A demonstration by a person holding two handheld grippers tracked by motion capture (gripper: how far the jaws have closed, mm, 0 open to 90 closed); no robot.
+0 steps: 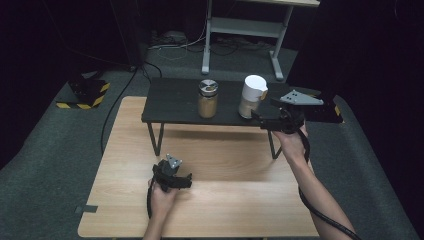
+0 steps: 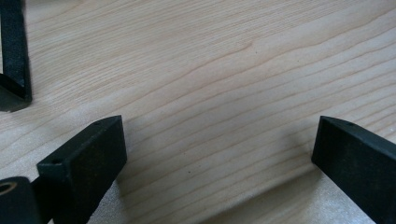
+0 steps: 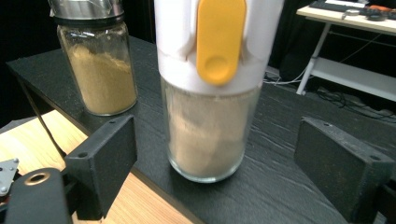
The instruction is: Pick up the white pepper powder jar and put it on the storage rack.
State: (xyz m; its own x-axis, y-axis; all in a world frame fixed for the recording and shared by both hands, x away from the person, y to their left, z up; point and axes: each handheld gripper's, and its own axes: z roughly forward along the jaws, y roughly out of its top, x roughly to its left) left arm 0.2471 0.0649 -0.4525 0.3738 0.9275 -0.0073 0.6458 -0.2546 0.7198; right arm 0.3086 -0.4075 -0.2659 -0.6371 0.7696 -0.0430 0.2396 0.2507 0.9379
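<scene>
While right claw (image 3: 215,154) gapes wide before white-capped jar (image 3: 210,116), untouched, steel-lidded jar (image 3: 95,60) stands beside; left claw (image 2: 219,149) open, empty.

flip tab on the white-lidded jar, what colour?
Yellow-orange tab on the white lid, clearest in the right gripper view.

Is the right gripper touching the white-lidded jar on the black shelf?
Apart. In the right gripper view the right gripper has its jaws wide on either side of the white-lidded jar, with bare black shelf showing between each pad and the glass.
</scene>
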